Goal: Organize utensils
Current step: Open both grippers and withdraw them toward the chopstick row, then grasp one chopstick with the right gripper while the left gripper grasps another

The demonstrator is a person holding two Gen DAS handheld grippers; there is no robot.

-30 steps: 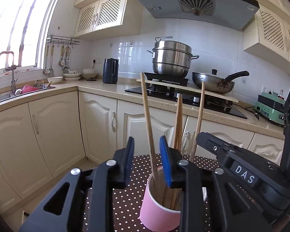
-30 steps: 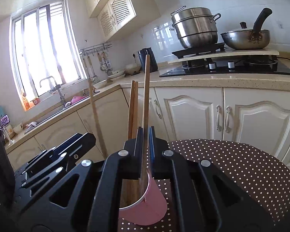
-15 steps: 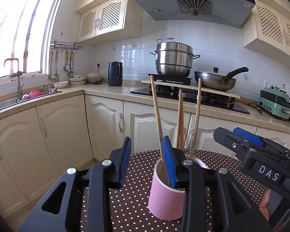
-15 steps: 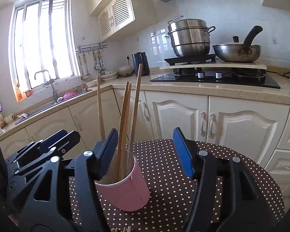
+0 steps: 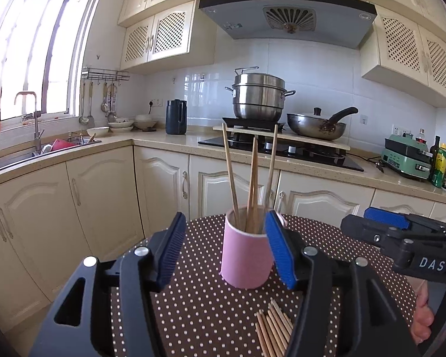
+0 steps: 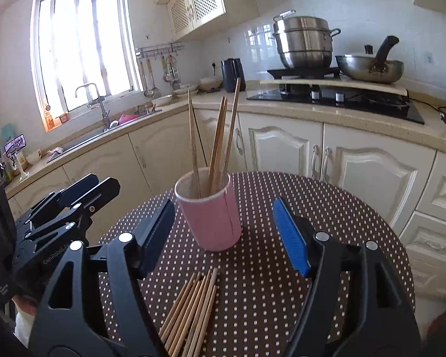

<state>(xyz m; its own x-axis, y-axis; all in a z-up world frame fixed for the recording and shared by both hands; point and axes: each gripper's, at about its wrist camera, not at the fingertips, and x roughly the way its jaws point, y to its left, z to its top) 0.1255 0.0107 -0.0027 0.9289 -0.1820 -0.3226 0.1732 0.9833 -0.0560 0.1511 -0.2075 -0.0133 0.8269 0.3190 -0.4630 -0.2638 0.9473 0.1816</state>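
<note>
A pink cup stands upright on the round dotted table with several wooden chopsticks standing in it. It also shows in the right wrist view, chopsticks leaning inside. A bundle of loose chopsticks lies on the table in front of the cup, also in the right wrist view. My left gripper is open and empty, its jaws on either side of the cup without touching. My right gripper is open and empty, just short of the cup.
Cream kitchen cabinets and a counter run behind the table. A steel steamer pot and a pan sit on the stove. A sink with a tap is at the left under the window. The table's far edge is close behind the cup.
My right gripper let go of a chopstick into the cup and opened wide. Both grippers drew back and up, so the loose chopstick bundle now shows. My left gripper opened wider.
</note>
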